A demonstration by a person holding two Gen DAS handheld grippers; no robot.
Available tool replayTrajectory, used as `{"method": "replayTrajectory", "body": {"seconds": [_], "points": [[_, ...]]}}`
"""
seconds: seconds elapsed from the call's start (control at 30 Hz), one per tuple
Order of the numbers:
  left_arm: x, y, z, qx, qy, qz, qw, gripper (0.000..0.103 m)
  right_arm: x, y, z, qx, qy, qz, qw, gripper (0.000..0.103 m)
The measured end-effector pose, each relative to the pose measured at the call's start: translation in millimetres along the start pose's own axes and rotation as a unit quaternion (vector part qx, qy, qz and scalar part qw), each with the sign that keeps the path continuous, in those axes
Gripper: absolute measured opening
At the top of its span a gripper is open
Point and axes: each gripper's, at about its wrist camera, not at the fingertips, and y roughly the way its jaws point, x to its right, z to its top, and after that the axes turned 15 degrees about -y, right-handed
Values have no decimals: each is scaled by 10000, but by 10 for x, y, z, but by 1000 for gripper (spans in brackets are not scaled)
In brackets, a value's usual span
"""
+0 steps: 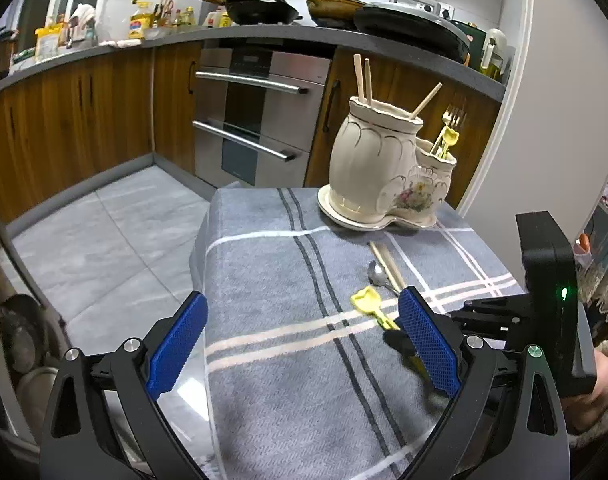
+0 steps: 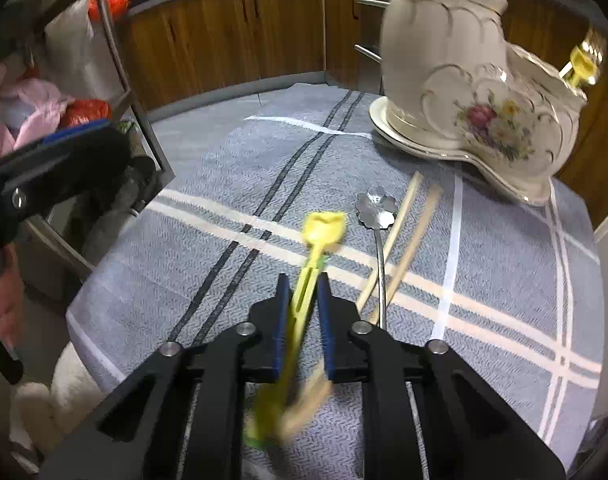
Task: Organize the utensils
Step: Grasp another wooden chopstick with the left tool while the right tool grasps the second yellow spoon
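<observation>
My right gripper [image 2: 302, 280] is shut on the handle of a yellow plastic spoon [image 2: 321, 226], which points forward over the grey cloth; the spoon also shows in the left wrist view [image 1: 367, 300]. A metal spoon [image 2: 375, 208] and two wooden chopsticks [image 2: 399, 240] lie on the cloth just to its right. A cream ceramic utensil holder [image 1: 379, 164] with two pots stands at the far right of the table [image 1: 272, 280], holding chopsticks [image 1: 361, 78], a gold fork [image 1: 453, 114] and a yellow spoon [image 1: 447, 138]. My left gripper [image 1: 300, 344] is open and empty above the table's left edge.
The table's left edge drops to the tiled floor [image 1: 104, 240]. An oven [image 1: 256, 116] and wooden cabinets [image 1: 72, 120] stand beyond. A metal rack [image 2: 116, 60] with bags stands left of the table. The right gripper's body [image 1: 543, 304] is close on the right of my left gripper.
</observation>
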Motion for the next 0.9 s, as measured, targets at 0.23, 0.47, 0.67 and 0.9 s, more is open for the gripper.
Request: {"method": "replayTrajectory", "body": {"seconds": [0.23, 0.47, 0.67, 0.9], "points": [[60, 89, -16, -152, 5, 105, 9998, 95, 333, -383, -169, 652, 552, 362, 9957, 10], [346, 425, -135, -674, 20, 210, 9975, 94, 766, -845, -359, 1341, 921, 39, 9867, 10], [571, 775, -313, -1343, -60, 214, 9907, 65, 992, -961, -530, 1433, 1063, -123, 9839, 10], [861, 867, -420, -1571, 294, 291, 9867, 46, 1066, -931, -647, 1471, 1193, -96, 9819, 10]]}}
